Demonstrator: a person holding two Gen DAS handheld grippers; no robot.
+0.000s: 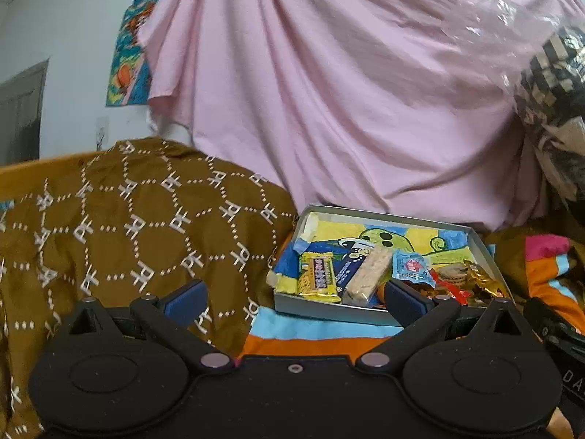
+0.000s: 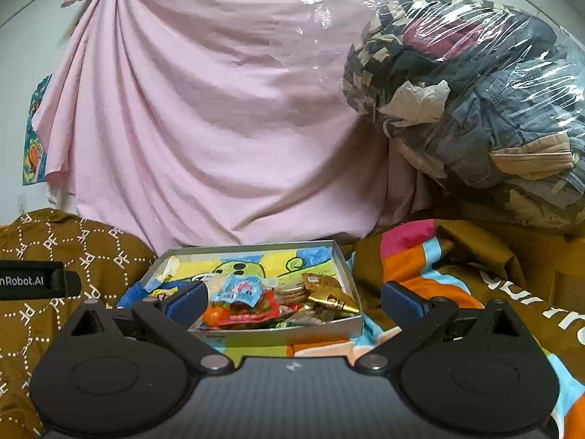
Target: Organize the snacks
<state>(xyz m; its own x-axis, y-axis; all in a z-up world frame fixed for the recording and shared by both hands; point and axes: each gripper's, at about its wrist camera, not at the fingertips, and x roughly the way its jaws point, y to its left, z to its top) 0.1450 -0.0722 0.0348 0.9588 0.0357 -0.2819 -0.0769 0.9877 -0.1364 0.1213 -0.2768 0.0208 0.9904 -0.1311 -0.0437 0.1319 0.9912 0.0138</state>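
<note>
Left wrist view: the left tongs (image 1: 295, 298) are spread wide with nothing between the blue pads (image 1: 186, 298), hovering in front of the near left corner of the tin tray (image 1: 329, 312).
Right wrist view: the right tongs (image 2: 292, 298) are likewise spread wide and empty, held low before the tray's (image 2: 278, 333) near wall.
Tray: a shallow grey metal box lined with a bright child's drawing (image 1: 402, 236), lying on a striped blanket (image 1: 314, 331) of orange, blue and pink.
Left half of tray: a yellow candy bar (image 1: 317, 272) lies beside a dark blue bar (image 1: 347, 269), and a pale crisped-rice bar in a clear wrapper (image 1: 367, 274) rests partly on the blue one.
Right half of tray: a jumbled heap, with a light blue packet (image 2: 239, 289) on top, a red wrapper (image 2: 256, 312) under it, a stack of round sandwich cookies (image 2: 292, 291), gold foil sweets (image 2: 331, 298) at the right wall and a small orange fruit (image 2: 212, 316) at the near edge.
Left of tray: a brown cloth with a white dotted lattice print (image 1: 128, 216), bunched up and touching the tray's left side.
Backdrop: a pink sheet (image 2: 204, 109) draped in folds, with a colourful poster (image 1: 129, 51) on the wall to its left.
Right side: a clear plastic bag stuffed with clothes (image 2: 475, 87), well apart from the tray.
Other device: the black body of the left gripper (image 2: 36, 280) shows at the right wrist view's left edge.
</note>
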